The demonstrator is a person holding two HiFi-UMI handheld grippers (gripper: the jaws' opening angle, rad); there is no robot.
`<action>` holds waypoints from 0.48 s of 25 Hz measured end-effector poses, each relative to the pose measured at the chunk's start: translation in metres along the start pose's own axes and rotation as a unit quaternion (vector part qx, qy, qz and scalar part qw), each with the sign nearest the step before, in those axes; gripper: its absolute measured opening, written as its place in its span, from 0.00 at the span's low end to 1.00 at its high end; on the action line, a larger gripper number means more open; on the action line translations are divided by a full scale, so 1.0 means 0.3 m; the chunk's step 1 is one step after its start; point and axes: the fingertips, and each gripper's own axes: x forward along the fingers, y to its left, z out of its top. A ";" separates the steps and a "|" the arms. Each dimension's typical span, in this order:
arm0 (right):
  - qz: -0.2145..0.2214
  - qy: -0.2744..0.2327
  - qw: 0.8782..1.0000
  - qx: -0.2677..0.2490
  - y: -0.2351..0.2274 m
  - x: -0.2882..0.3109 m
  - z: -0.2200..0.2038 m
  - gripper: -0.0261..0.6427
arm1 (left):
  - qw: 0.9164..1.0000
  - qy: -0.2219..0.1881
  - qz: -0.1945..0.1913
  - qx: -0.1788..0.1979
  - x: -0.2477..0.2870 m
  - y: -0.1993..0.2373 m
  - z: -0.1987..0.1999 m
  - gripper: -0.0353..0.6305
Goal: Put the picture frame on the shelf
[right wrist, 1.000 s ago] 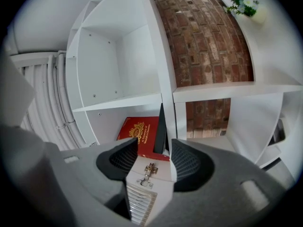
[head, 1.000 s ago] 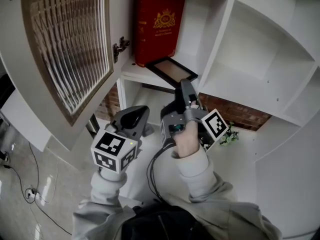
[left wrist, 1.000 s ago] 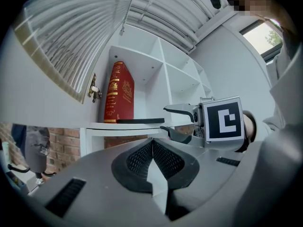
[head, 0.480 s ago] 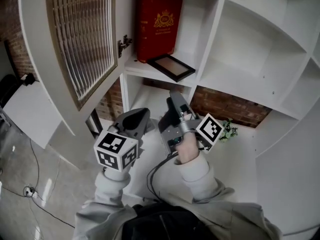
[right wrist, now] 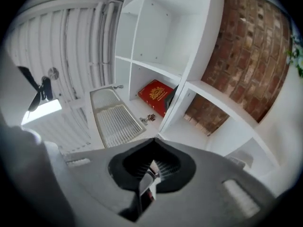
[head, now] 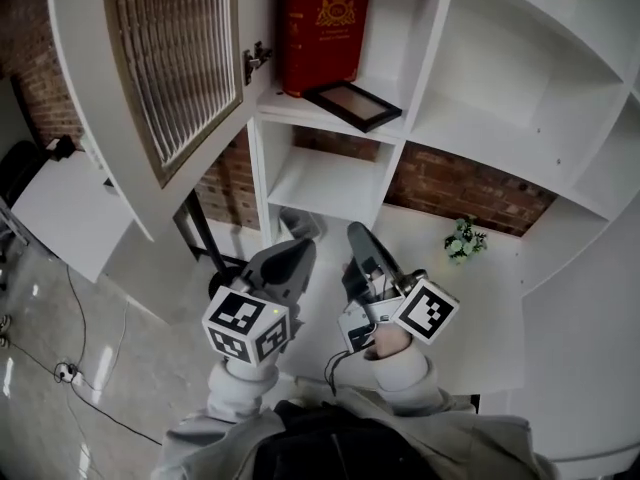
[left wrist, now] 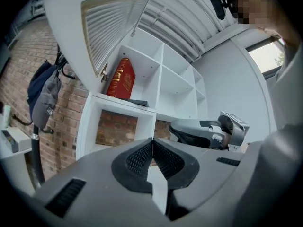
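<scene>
Right claw (head: 360, 238) is off the picture frame (head: 352, 105). A sec ago it was up at the frame's front edge w/ jaws wide; now I've pulled it down and back, well apart from the shelf (head: 275, 108). Its jaws are closing right down, tips meeting, nothing between them. Left claw (head: 300, 253) sits low beside it, also clenched on nothing; it hasn't touched anything.

The frame stays where I let it go: lying flat on the shelf board in the cubby behind the open louvred door (head: 170, 63), just in front of the red book (head: 322, 28). Can't tell if it touches the book. It hasn't slid or tipped since release, so the placement looks to hold.

For the task, I judge the put-down is basically done: frame on shelf, both claws clear. One doubt is the near corner, which looks to sit at or maybe a bit past the shelf lip; can't say for sure from here. It's lying down, not stood up, which the task doesn't forbid. Door's open; nothing else needs handling imo.
</scene>
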 end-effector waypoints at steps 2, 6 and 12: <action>-0.026 0.009 0.999 -0.038 -0.020 -0.056 -0.044 0.04 | 1.000 0.004 -0.001 -0.013 -0.024 -0.012 -0.055 0.06; -0.091 0.059 0.992 -0.059 -0.084 -0.185 -0.154 0.04 | 0.999 0.015 0.008 -0.037 -0.083 -0.049 -0.170 0.06; -0.085 0.063 0.987 -0.119 -0.059 -0.301 -0.260 0.04 | 0.998 0.026 0.000 -0.059 -0.153 -0.137 -0.303 0.06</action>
